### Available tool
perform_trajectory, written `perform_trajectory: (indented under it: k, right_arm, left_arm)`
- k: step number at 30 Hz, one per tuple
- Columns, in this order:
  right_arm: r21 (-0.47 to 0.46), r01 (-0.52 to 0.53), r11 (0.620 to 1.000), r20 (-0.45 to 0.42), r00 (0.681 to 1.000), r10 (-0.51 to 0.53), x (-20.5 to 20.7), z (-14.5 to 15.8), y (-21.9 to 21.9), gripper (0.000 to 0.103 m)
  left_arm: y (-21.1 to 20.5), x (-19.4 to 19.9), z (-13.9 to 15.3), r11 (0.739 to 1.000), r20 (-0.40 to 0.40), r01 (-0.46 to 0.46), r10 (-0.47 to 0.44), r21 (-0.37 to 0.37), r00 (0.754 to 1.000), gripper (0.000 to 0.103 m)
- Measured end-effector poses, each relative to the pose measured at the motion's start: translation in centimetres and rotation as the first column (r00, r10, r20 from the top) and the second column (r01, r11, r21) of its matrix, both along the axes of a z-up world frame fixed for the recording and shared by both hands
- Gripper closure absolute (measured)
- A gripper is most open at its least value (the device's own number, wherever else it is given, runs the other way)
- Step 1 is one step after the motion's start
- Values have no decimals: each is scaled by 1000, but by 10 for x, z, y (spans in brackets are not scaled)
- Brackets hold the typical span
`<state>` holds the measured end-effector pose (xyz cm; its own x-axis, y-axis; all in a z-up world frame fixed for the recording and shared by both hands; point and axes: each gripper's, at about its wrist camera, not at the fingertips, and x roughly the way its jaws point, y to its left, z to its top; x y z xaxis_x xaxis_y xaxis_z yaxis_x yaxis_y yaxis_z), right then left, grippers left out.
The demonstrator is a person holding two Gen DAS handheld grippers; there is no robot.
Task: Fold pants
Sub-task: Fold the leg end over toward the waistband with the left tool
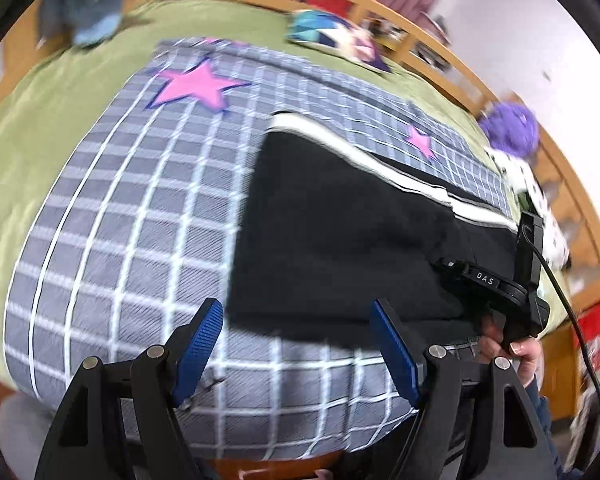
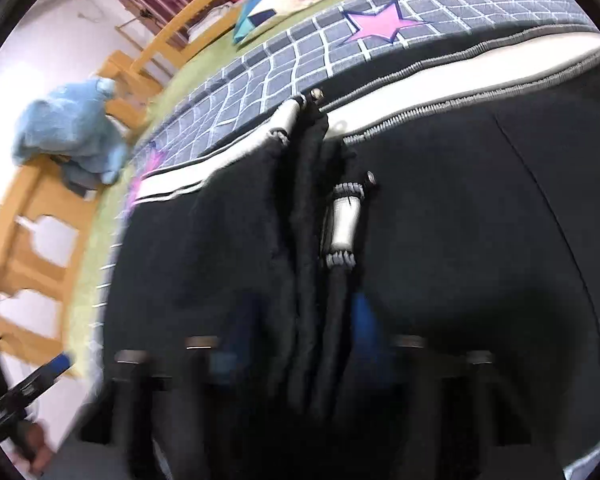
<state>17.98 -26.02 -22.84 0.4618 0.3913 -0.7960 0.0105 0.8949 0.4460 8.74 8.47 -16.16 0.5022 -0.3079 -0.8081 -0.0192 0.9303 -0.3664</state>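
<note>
Black pants with a white side stripe lie on a grey checked blanket with pink stars. My left gripper is open and empty, just short of the pants' near edge. My right gripper shows at the right, low on the pants. In the right wrist view the pants fill the frame. My right gripper stands with a bunched fold of black cloth and a white drawcord between its blue fingers. How tightly the jaws close is blurred.
The blanket lies on a green bed cover with a wooden frame around it. A patterned pillow, a purple toy and a light blue cloth lie near the bed's edges.
</note>
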Motion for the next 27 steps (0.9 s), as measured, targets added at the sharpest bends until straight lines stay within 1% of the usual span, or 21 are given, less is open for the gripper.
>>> perform_trajectory:
  k: [1, 2, 3, 5, 6, 7, 9, 10, 11, 12, 15, 16, 17, 18, 20, 21, 23, 24, 25, 26, 27]
  right_arm:
    - [-49, -34, 998, 26, 999, 36, 4, 8, 8, 88]
    - [-50, -41, 998, 63, 997, 44, 4, 19, 7, 88]
    - [-3, -31, 1000, 126, 991, 32, 2, 39, -1, 89]
    - [49, -21, 999, 186, 983, 11, 3, 64, -17, 88]
    - [4, 3, 1000, 191, 982, -3, 7, 71, -22, 87]
    - [-27, 8, 1000, 182, 983, -3, 10, 72, -23, 80]
    - [-79, -40, 996, 90, 995, 47, 25, 52, -19, 74]
    - [-116, -69, 991, 21, 997, 72, 31, 37, -17, 75]
    - [-178, -92, 980, -55, 995, 84, 34, 21, -15, 75]
    - [-196, -107, 975, -74, 993, 94, 32, 17, -16, 75]
    - [-188, -23, 982, 32, 999, 30, 8, 44, -24, 73]
    - [-181, -7, 983, 96, 995, 25, -4, 57, -23, 68]
    - [-178, -10, 984, 157, 987, 38, -17, 68, -17, 65]
    - [-196, -21, 980, 195, 979, 60, -27, 73, -9, 64]
    - [-256, -44, 966, 223, 969, 104, -36, 71, 8, 64]
    - [-300, -67, 952, 212, 968, 135, -39, 62, 18, 64]
    - [-362, -101, 926, 104, 983, 148, -36, 34, 21, 64]
    - [-383, -125, 915, 29, 989, 147, -37, 15, 21, 64]
    - [-381, -127, 916, 34, 988, 151, -46, 10, 15, 64]
    - [-393, -119, 912, 72, 985, 159, -53, 12, 14, 64]
    - [-402, -139, 905, 61, 982, 178, -54, 14, 15, 64]
  left_arm:
    - [8, -2, -6, 1000, -17, -20, 19, -19, 1000, 29]
    - [15, -4, -11, 999, -31, -38, 37, -33, 999, 29]
    - [22, -6, -13, 998, -34, -48, 47, -46, 998, 29]
    - [29, -9, -15, 996, -30, -60, 58, -63, 998, 29]
    - [30, -9, -17, 996, -32, -59, 57, -65, 998, 29]
    - [28, -6, -19, 996, -33, -53, 50, -67, 998, 29]
    - [23, 1, -20, 997, -34, -40, 38, -66, 999, 29]
    - [21, 5, -20, 997, -33, -30, 28, -64, 999, 29]
    - [14, 11, -18, 998, -26, -12, 11, -56, 1000, 29]
    - [10, 13, -15, 999, -21, -1, 0, -42, 1000, 29]
    - [-11, 26, -5, 999, 17, 31, -32, 32, 999, 29]
    - [-18, 31, -4, 998, 29, 45, -47, 49, 998, 29]
    - [-25, 36, -4, 996, 35, 54, -57, 66, 998, 29]
    - [-33, 41, -6, 995, 40, 61, -65, 81, 997, 29]
    - [-48, 50, -14, 990, 49, 67, -74, 127, 996, 29]
    - [-58, 54, -22, 979, 50, 61, -72, 195, 996, 29]
    - [-72, 57, -42, 953, 25, 69, -80, 296, 996, 28]
    - [-77, 56, -57, 946, -6, 95, -98, 310, 995, 28]
    - [-76, 54, -64, 950, -8, 93, -95, 299, 995, 28]
    - [-70, 49, -65, 962, 16, 75, -82, 262, 997, 26]
    - [-65, 48, -65, 971, 13, 71, -76, 230, 997, 24]
